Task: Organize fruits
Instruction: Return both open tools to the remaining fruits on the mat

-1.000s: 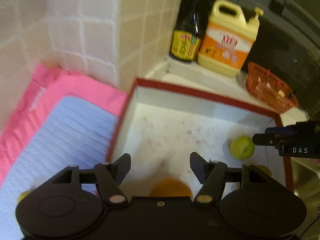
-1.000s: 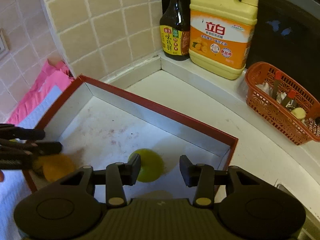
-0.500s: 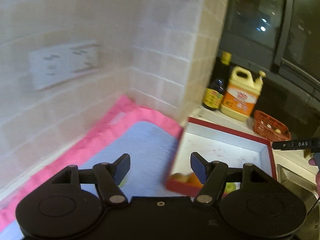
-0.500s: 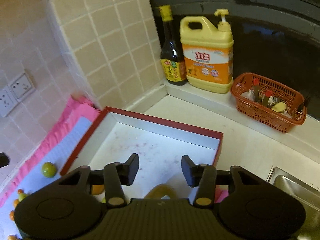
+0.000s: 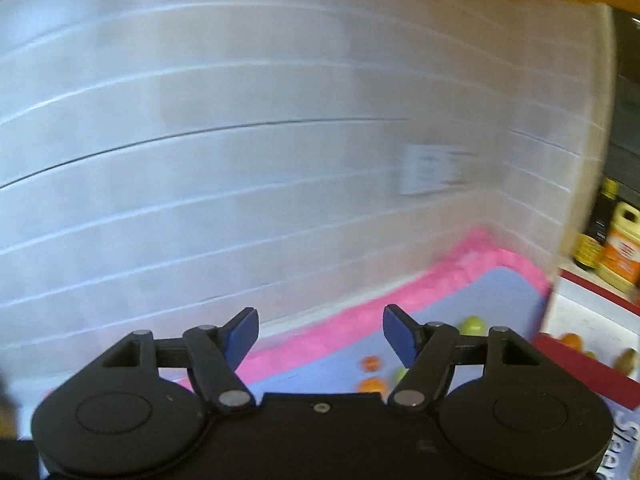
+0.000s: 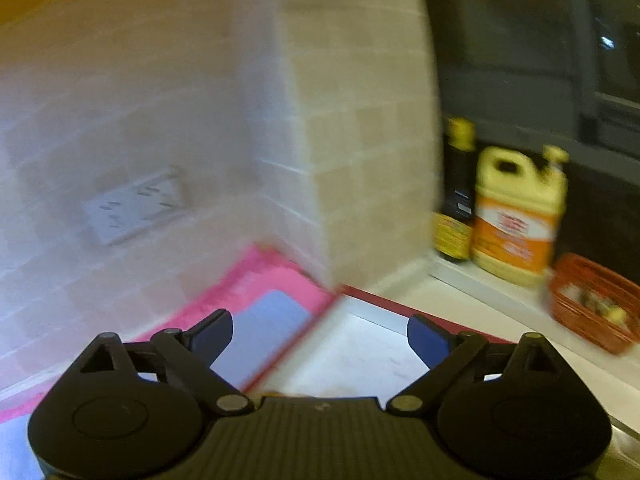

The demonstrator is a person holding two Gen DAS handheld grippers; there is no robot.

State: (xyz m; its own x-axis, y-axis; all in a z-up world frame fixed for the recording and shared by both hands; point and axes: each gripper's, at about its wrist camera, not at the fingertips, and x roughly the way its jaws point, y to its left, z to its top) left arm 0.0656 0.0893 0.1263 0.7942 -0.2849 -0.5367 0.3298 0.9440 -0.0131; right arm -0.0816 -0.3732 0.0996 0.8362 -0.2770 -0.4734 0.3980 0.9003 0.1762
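Note:
My left gripper (image 5: pixel 320 334) hangs over a blue mat (image 5: pixel 496 292), its jaws opening with nothing between them. On the mat lie a green fruit (image 5: pixel 473 325) and two small orange fruits (image 5: pixel 370 363). At the right edge is the red-rimmed tray (image 5: pixel 576 364) holding an orange (image 5: pixel 571 340) and a brownish fruit (image 5: pixel 628 358). My right gripper (image 6: pixel 320 334) is above the near side of the same tray (image 6: pixel 400 306). Its jaws are spreading wide and are empty. The tray's near part is hidden by the gripper body.
A pink towel (image 6: pixel 272 276) lies under the mat along the tiled wall, which carries a socket plate (image 6: pixel 136 208). A dark bottle (image 6: pixel 456 200), a yellow detergent jug (image 6: pixel 516 216) and an orange basket (image 6: pixel 592 308) stand on the ledge behind the tray.
The left gripper swung left and up, away from the tray towards the wall and mat. The right gripper lifted back from the green fruit in the tray and its jaws went from narrow to wide.

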